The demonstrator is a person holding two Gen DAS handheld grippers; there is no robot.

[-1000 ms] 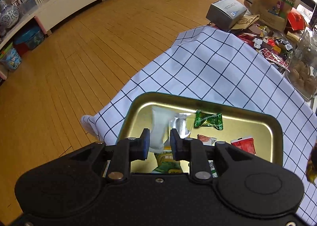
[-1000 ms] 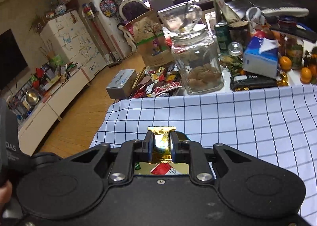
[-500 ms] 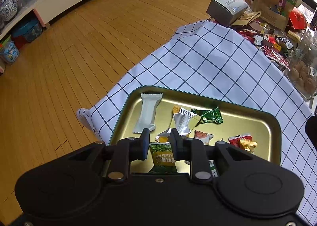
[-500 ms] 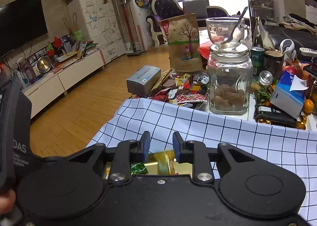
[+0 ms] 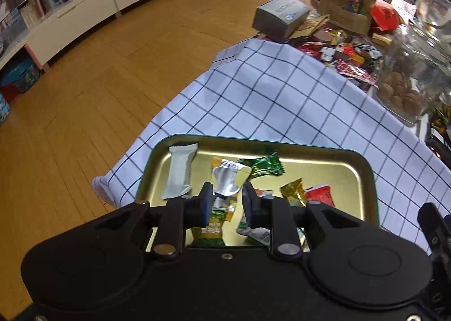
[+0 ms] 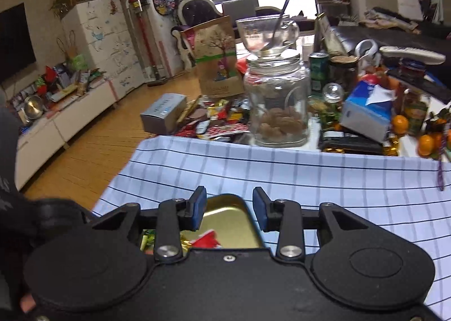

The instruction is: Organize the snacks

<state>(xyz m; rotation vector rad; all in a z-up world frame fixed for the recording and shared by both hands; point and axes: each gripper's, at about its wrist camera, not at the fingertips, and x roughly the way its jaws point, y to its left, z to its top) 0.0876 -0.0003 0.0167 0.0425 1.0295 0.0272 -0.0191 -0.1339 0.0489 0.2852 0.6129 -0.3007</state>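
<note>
A gold metal tray (image 5: pixel 363 177) lies on the checked cloth (image 5: pixel 282 95) and holds several wrapped snacks: a white bar (image 5: pixel 179 174), a silver packet (image 5: pixel 225 178), a green candy (image 5: pixel 263 164), a gold candy (image 5: pixel 293 191) and a red packet (image 5: pixel 320 194). My left gripper (image 5: pixel 225 200) is open and empty above the tray's near part. My right gripper (image 6: pixel 228 205) is open and empty above the tray's far right corner (image 6: pixel 225 208). The red packet (image 6: pixel 207 239) shows under it.
Beyond the cloth stand a glass jar of nuts (image 6: pixel 274 107), a grey box (image 6: pixel 163 114), a paper bag (image 6: pixel 217 59), a tissue box (image 6: pixel 366 111), oranges (image 6: pixel 400 124) and loose snack packets (image 6: pixel 220 121). The table edge drops to the wooden floor (image 5: pixel 98 81) on the left.
My right gripper let go of the gold candy, which now lies in the tray, and opened wider while rising. My left gripper drew back; the white bar lies in the tray.
</note>
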